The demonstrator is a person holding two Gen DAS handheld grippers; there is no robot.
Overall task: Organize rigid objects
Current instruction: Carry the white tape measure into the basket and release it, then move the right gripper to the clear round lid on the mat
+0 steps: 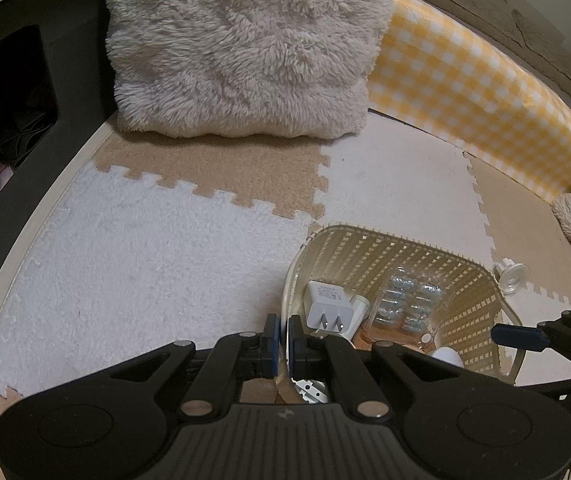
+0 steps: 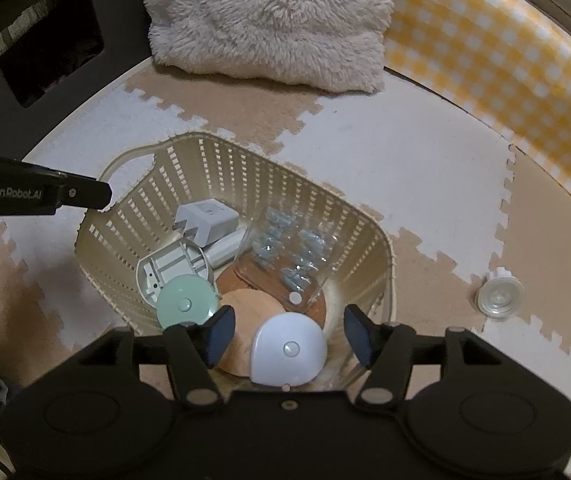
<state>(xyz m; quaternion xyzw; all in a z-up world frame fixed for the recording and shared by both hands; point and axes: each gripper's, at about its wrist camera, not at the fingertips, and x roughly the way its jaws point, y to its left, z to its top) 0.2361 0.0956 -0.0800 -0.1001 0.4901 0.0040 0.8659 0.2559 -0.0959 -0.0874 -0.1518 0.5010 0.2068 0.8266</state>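
Your right gripper (image 2: 287,334) fingers stand spread and empty above the cream slotted plastic basket (image 2: 381,240), just over the white rounded puck (image 2: 287,354) lying inside. Your left gripper (image 1: 281,340) fingers are pinched on the basket's near rim, likely steadying it. Beyond lie the white plug adapter (image 2: 205,220) and clear screw pack (image 2: 285,256). Right of your fingers, outside, the small clear round cap (image 2: 499,296) waits on the foam mat (image 2: 405,160).

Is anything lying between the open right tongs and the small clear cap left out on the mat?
Yes: the basket's right wall stands between the right tongs, over the basket, and the clear cap beyond it on the mat.
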